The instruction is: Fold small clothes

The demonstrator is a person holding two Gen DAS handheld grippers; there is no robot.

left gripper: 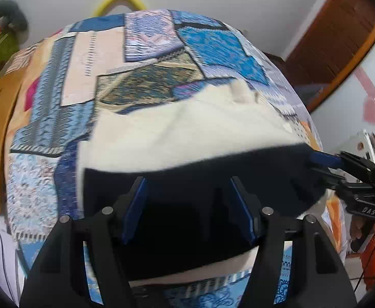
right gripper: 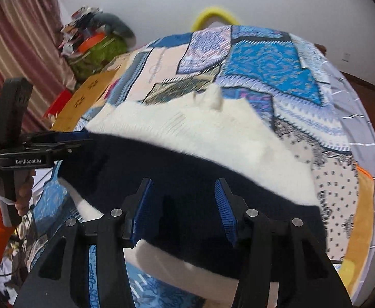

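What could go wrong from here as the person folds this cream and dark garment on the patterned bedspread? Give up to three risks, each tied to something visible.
1. Both the left gripper and the right gripper stand open over the dark band, so the fresh fold may spring back.
2. The garment lies close to the near edge of the bedspread and might slide off.
3. A tab sticks up at the far edge and may bunch.

A white and dark navy fleece garment point(left gripper: 187, 138) lies on a blue patchwork-patterned bedspread point(left gripper: 213, 46). Its navy part lies nearest both grippers, its white part beyond. A yellow curved hoop point(right gripper: 214, 12) stands behind the bedspread's far edge.
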